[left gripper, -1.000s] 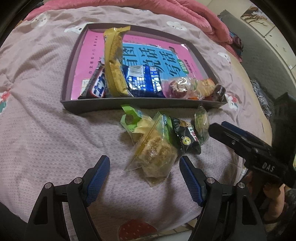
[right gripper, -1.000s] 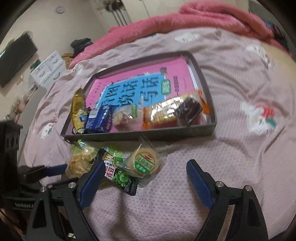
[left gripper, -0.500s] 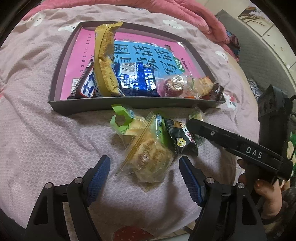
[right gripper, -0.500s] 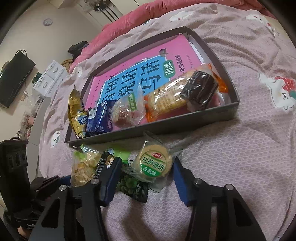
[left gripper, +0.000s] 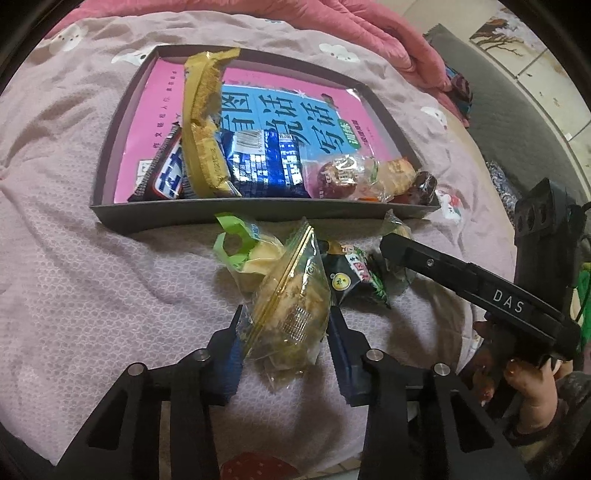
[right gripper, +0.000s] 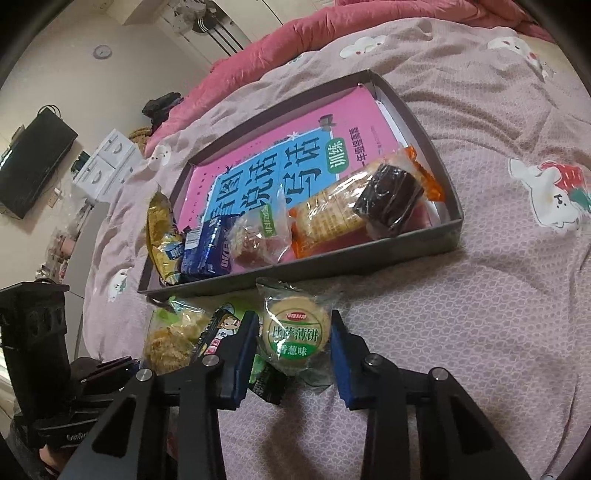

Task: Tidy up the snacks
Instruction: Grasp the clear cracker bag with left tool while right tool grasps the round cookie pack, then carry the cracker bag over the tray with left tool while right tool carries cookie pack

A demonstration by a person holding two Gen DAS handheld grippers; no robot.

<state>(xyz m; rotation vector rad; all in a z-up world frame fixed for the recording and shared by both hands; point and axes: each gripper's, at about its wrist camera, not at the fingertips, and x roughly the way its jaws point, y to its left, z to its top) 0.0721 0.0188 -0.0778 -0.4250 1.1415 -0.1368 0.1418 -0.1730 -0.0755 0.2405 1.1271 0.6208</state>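
My left gripper [left gripper: 286,332] has closed around a clear bag of golden crumbly pastry [left gripper: 291,314] on the pink bedspread; both pads touch it. My right gripper [right gripper: 293,341] has closed around a round green-labelled biscuit pack [right gripper: 295,330]; both pads touch its wrapper. Between them lie a dark green-pea snack pack [left gripper: 354,275] and a green-handled bag [left gripper: 240,243]. A grey tray [left gripper: 258,216] just beyond holds a pink book and several wrapped snacks. The right gripper also shows in the left wrist view [left gripper: 395,245].
In the tray sit a yellow wafer pack [left gripper: 203,122], a blue cookie pack [left gripper: 266,166], an orange cracker pack [right gripper: 328,218] and a dark cake [right gripper: 391,199]. A pink duvet [right gripper: 295,29] is bunched behind. The bed edge is close below the grippers.
Both grippers moved forward and closed: the left onto the pastry bag, the right onto the round biscuit pack. One second ago both were wide open and empty.
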